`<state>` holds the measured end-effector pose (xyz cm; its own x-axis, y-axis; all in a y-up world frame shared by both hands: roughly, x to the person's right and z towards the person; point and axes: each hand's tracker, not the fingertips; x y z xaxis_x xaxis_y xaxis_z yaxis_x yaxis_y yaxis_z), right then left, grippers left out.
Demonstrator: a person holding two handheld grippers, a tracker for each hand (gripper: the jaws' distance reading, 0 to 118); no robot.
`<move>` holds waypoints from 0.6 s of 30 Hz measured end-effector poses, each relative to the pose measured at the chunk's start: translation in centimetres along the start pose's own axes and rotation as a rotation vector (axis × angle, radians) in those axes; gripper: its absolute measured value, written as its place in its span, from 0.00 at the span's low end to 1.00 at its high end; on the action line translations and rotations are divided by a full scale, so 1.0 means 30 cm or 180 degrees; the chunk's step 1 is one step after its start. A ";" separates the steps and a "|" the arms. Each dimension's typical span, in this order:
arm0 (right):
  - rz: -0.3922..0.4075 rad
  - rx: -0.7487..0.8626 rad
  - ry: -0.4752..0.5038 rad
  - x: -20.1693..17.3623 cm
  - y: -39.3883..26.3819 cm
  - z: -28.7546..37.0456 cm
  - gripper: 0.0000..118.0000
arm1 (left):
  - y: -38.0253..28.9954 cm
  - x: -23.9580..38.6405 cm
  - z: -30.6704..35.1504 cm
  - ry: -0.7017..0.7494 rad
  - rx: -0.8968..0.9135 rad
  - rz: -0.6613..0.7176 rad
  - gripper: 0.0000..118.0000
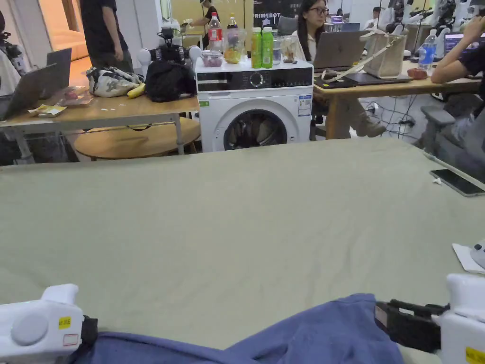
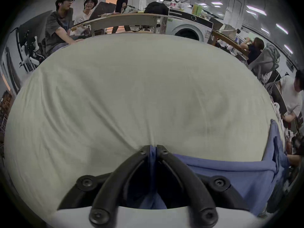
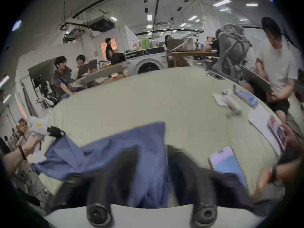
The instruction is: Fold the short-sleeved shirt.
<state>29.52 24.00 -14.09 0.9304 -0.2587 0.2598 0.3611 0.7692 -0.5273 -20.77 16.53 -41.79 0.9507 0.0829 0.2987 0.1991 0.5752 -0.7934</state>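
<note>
Cloth this thin hangs limp: the blue shirt (image 1: 327,334) sags at the desk's (image 1: 237,222) near edge, left tool (image 2: 153,147) and right tool (image 3: 152,151) each pinching an edge, seams likely the surest hold.

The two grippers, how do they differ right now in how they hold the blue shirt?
The left gripper pinches a thin bunched edge of the blue shirt at its jaw tips; the right gripper has a wider flap draped between its jaws. The left gripper's own view is sharp, the right gripper's blurred. In the head view the left one sits at the shirt's left end, the right one at its right end. Both hold the shirt low over the green tablecloth.
</note>
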 end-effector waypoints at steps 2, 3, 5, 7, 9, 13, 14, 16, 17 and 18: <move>-0.0020 -0.0217 -0.0081 0.030 0.077 -0.122 0.72 | -0.003 0.001 0.004 0.0011 0.0006 -0.0016 0.01; -0.0053 -0.0417 -0.0137 0.044 0.106 -0.195 0.72 | -0.006 -0.002 0.003 0.0010 0.0013 -0.0009 0.01; -0.0078 -0.0695 -0.0230 0.058 0.129 -0.306 0.72 | -0.010 -0.010 0.006 -0.0004 0.0031 0.0006 0.01; -0.0134 -0.0950 -0.0290 0.057 0.118 -0.387 0.68 | -0.008 -0.018 0.007 -0.0039 0.0038 0.0052 0.01; -0.0050 -0.1154 -0.0226 0.033 0.086 -0.439 0.41 | -0.011 -0.026 0.009 -0.0072 0.0040 0.0082 0.01; 0.0390 -0.0974 -0.0403 -0.034 0.059 -0.428 0.02 | -0.014 -0.032 0.014 -0.0104 0.0053 0.0119 0.01; 0.0334 -0.0921 -0.0323 -0.037 0.060 -0.413 0.02 | -0.011 -0.037 0.025 -0.0117 0.0058 0.0141 0.01; 0.0481 -0.0592 -0.0404 -0.062 0.074 -0.344 0.02 | -0.021 -0.049 0.094 -0.0294 0.0277 0.0287 0.01; 0.0539 -0.0469 -0.0362 -0.073 0.085 -0.300 0.02 | -0.037 -0.058 0.158 -0.0423 0.0547 0.0294 0.01; 0.0589 -0.0386 -0.0319 -0.080 0.103 -0.254 0.02 | -0.058 -0.069 0.243 -0.0436 0.0822 0.0263 0.00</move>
<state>28.89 22.53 -22.51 0.9727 -0.0559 0.2254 0.1955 0.7208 -0.6650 -24.81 21.29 -37.18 0.9168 0.2371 0.3214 0.0386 0.7483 -0.6622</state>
